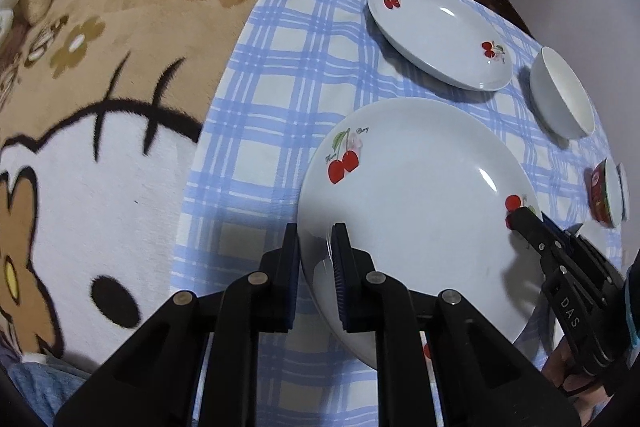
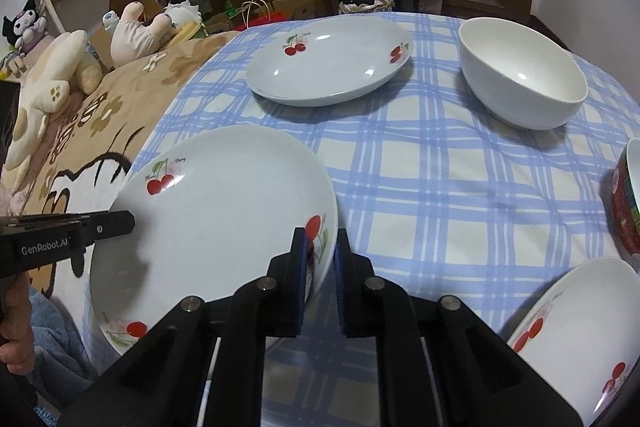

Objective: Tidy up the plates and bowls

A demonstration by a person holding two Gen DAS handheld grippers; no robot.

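Observation:
A white plate with red cherries (image 1: 420,227) (image 2: 224,227) is held between both grippers over the blue checked cloth (image 1: 280,67). My left gripper (image 1: 318,239) is shut on its left rim, one finger over and one under. My right gripper (image 2: 320,239) is shut on the opposite rim by a cherry print. Each gripper shows in the other's view: the right gripper (image 1: 520,219) and the left gripper (image 2: 124,221). A second cherry plate (image 1: 436,39) (image 2: 328,63) lies farther back, a white bowl (image 1: 564,95) (image 2: 520,75) to its right.
A red patterned bowl (image 1: 604,195) (image 2: 626,203) stands at the right edge. A third cherry plate (image 2: 576,331) lies near right. A tan cartoon-cat blanket (image 1: 100,147) covers the left, with plush toys (image 2: 132,31) behind. Shelves and furniture stand beyond the table.

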